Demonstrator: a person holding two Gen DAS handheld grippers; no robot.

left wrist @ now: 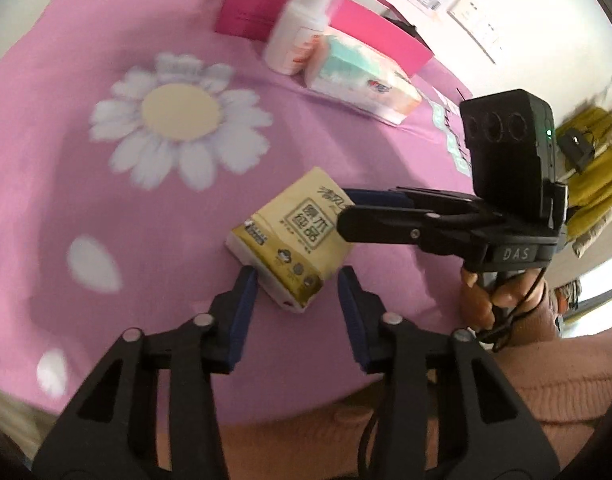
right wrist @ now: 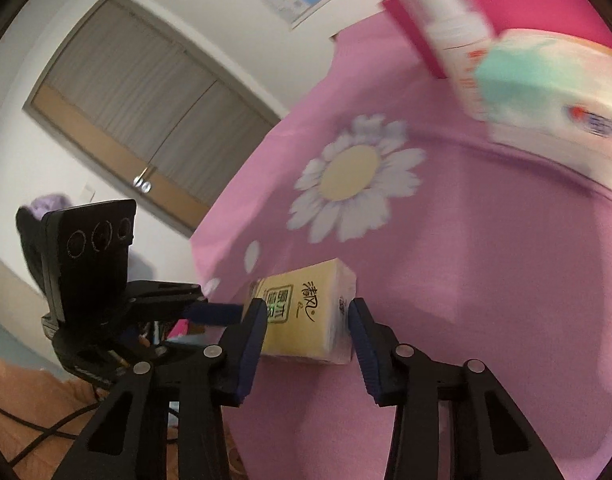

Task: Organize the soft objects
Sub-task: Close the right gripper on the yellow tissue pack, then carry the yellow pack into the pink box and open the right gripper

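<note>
A yellow tissue pack [left wrist: 290, 240] lies on the pink flowered bedsheet [left wrist: 106, 216]. My left gripper [left wrist: 298, 280] is open, its blue pads either side of the pack's near corner. My right gripper [left wrist: 346, 208] comes in from the right, its tips over the pack's right edge. In the right wrist view the right gripper [right wrist: 306, 316] is open and straddles the yellow pack [right wrist: 306, 320], with the left gripper [right wrist: 218, 312] reaching in from the left beside it. Farther back lie a mint-and-white tissue pack [left wrist: 358, 76] and a white bottle [left wrist: 298, 32].
A magenta box [left wrist: 258, 4] stands behind the bottle at the bed's far edge. The mint pack [right wrist: 554, 96] and bottle [right wrist: 454, 28] show blurred in the right wrist view. A grey sliding door [right wrist: 146, 112] is beyond the bed. My pink sleeve [left wrist: 546, 380] is at lower right.
</note>
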